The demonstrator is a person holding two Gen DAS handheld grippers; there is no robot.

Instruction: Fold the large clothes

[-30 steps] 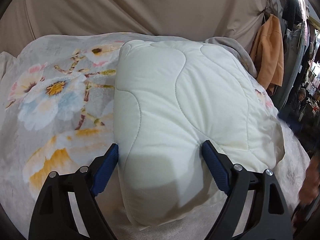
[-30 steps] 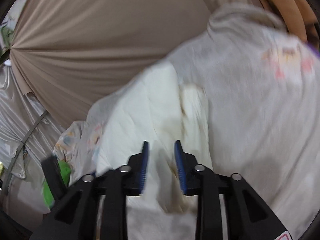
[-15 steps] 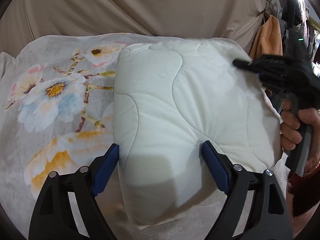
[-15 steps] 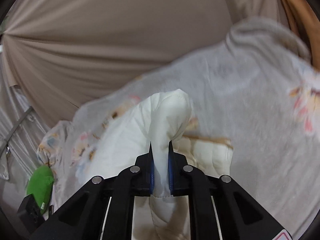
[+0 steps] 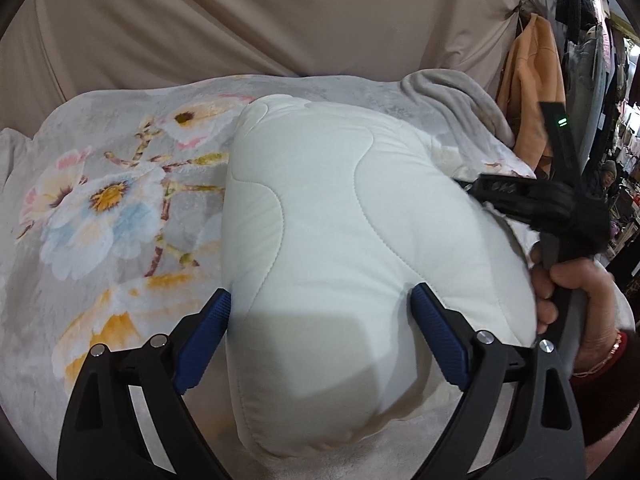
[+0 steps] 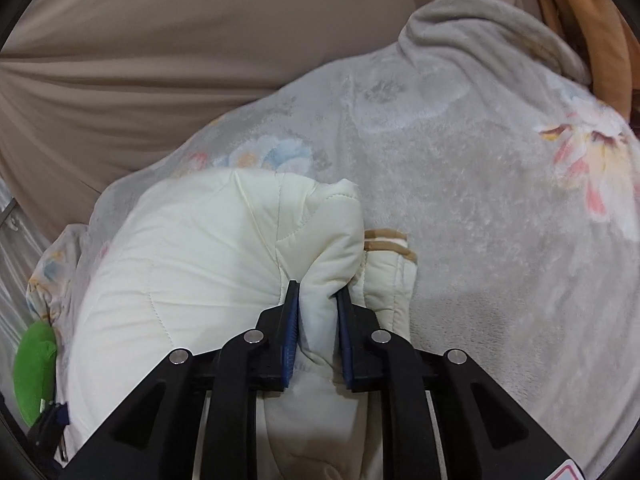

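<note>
A cream quilted padded garment (image 5: 340,240) lies folded in a thick bundle on a flowered grey blanket (image 5: 100,208). My left gripper (image 5: 320,312) is open, its blue pads straddling the near end of the bundle. My right gripper (image 6: 316,300) is shut on a puffy fold of the same garment (image 6: 192,264) at its right edge. A tan-trimmed cuff (image 6: 390,264) lies just right of it. The right gripper also shows in the left wrist view (image 5: 532,196), held by a hand at the bundle's right side.
The blanket (image 6: 480,200) covers a bed with a bunched edge (image 5: 452,92) at the far right. A beige curtain (image 5: 280,16) hangs behind. An orange coat (image 5: 528,76) and other clothes hang at right. A green object (image 6: 34,372) lies at the left.
My right gripper closed on the garment's fold and carried it over toward the bundle's right side, with its jaws now slightly wider than half a second ago. My left gripper stayed still and open.
</note>
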